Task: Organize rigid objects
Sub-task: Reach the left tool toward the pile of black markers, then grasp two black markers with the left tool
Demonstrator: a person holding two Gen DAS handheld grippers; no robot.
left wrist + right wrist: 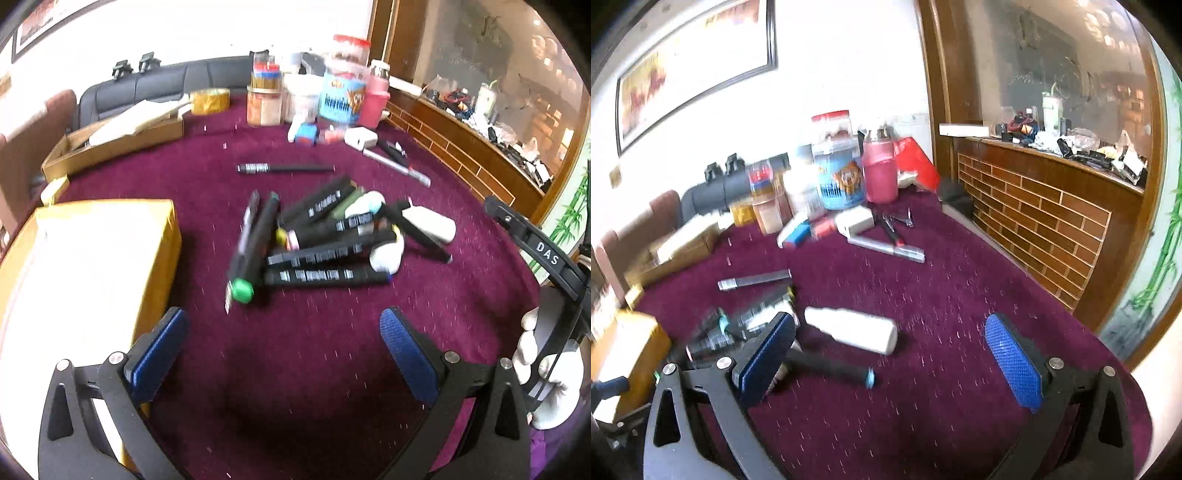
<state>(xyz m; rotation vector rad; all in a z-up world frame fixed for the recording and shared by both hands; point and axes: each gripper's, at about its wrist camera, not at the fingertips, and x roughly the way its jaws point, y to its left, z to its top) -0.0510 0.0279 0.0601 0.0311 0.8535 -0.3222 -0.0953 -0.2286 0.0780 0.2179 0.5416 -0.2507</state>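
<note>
A pile of black markers [317,243] with coloured caps lies on the maroon cloth [295,350], one with a green cap [242,290] nearest me. White erasers [430,223] lie among them. A lone black marker [284,168] lies farther back. My left gripper [282,343] is open and empty, just in front of the pile. My right gripper [892,350] is open and empty, its left finger [768,354] over the markers [738,332], beside a white eraser [851,334] and a black marker with a blue cap [831,367].
A yellow box [85,273] stands at the left. An open cardboard box [122,136] and tape roll [209,100] sit behind. Jars and bottles [343,92], a white charger [854,221] and pens [886,249] crowd the back. A brick-patterned wooden ledge [1052,221] borders the right.
</note>
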